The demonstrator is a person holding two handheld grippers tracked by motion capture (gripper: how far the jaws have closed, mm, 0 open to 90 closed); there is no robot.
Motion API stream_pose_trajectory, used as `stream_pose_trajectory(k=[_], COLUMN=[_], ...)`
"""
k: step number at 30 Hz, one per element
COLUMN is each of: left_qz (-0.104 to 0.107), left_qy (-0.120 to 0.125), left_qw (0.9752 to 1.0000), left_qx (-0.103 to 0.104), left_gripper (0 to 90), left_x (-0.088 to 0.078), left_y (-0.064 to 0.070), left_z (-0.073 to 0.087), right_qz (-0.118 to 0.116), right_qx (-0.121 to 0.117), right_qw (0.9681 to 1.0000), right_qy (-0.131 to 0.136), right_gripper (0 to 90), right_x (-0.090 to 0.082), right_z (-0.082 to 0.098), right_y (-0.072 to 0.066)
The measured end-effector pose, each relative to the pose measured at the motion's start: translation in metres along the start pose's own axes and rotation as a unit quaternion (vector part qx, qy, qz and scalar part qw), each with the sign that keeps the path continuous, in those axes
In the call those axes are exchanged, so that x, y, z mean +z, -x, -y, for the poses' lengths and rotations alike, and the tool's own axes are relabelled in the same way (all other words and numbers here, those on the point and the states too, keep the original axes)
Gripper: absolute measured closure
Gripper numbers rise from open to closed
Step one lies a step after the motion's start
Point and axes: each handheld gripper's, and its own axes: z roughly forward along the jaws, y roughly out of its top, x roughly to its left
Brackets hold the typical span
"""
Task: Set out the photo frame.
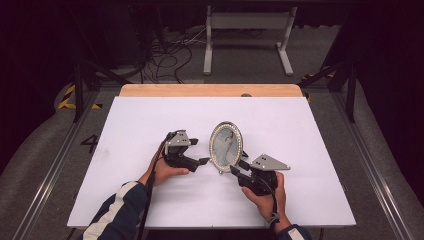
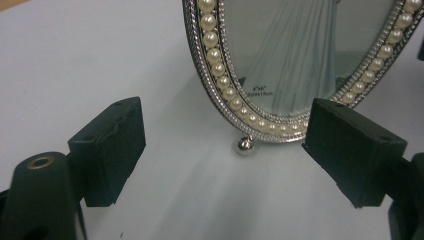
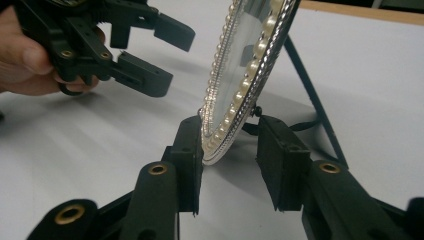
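Frame, oval and pearl-rimmed, stands upright near the middle of the white worktop, leaning on a thin black strut behind it. A small silver ball foot at its bottom edge rests on the worktop.

Left gripper sits at the frame's 9 o'clock, jaws spread wide and released, nothing between them; in its own view the frame's lower rim lies beyond the jaws, toward 1 o'clock, apart from both.

Right gripper sits at the frame's 5 o'clock. Its jaws straddle the frame's lower edge: the left one lies right against the pearl rim, whether touching I cannot tell, while the right one stands clear of the back with a gap showing. So the grasp is loosened, not clenched.

Left hand rests on the worktop.
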Motion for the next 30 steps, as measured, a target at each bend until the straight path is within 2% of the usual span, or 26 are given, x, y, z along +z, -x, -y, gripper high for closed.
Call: stream_pose_trajectory(k=[3,4,7,10,14,15,19,27,30], left_qz=[0.011,0.019,0.023,0.037,0.05,0.052,0.064,0.066,0.075], left_qy=[0.0,0.004,0.007,0.016,-0.002,0.0,0.0,0.004,0.001], left_qw=[0.9999,0.9997,0.9995,0.9986,0.9985,0.9984,0.9978,0.9975,0.9966], left_qx=[-0.003,-0.016,-0.02,-0.034,-0.023,-0.022,-0.019,-0.028,-0.034], left_gripper=[17.5,17.6,17.6,18.0,17.7,19.1,21.5,27.0,28.7], left_x=[0.007,0.011,0.016,0.026,0.033,0.033,0.035,0.032,0.031], left_y=[-0.002,-0.003,-0.004,-0.005,0.0,0.0,0.005,0.005,0.002], left_z=[-0.003,-0.005,-0.007,-0.009,-0.009,-0.009,-0.011,-0.01,-0.008], right_qz=[0.006,0.006,0.008,0.01,0.012,0.014,0.018,0.013,0.008], right_qx=[0.006,0.006,0.004,0.004,0.003,-0.003,-0.002,0.007,0.013], right_qw=[0.9999,0.9999,0.9998,0.9995,0.9992,0.9992,0.9992,0.9994,0.9994], right_qy=[0.01,0.01,0.015,0.03,0.039,0.038,0.036,0.03,0.032], right_gripper=[64.2,65.3,67.7,72.8,74.2,75.5,76.8,78.3,79.2], right_x=[-0.006,-0.009,-0.012,-0.016,-0.018,-0.018,-0.016,-0.01,-0.01], right_z=[0.0,0.0,0.001,-0.002,-0.004,-0.005,-0.005,-0.004,-0.004], right_y=[0.001,0.001,0.0,-0.001,-0.001,0.0,0.002,0.004,0.005])
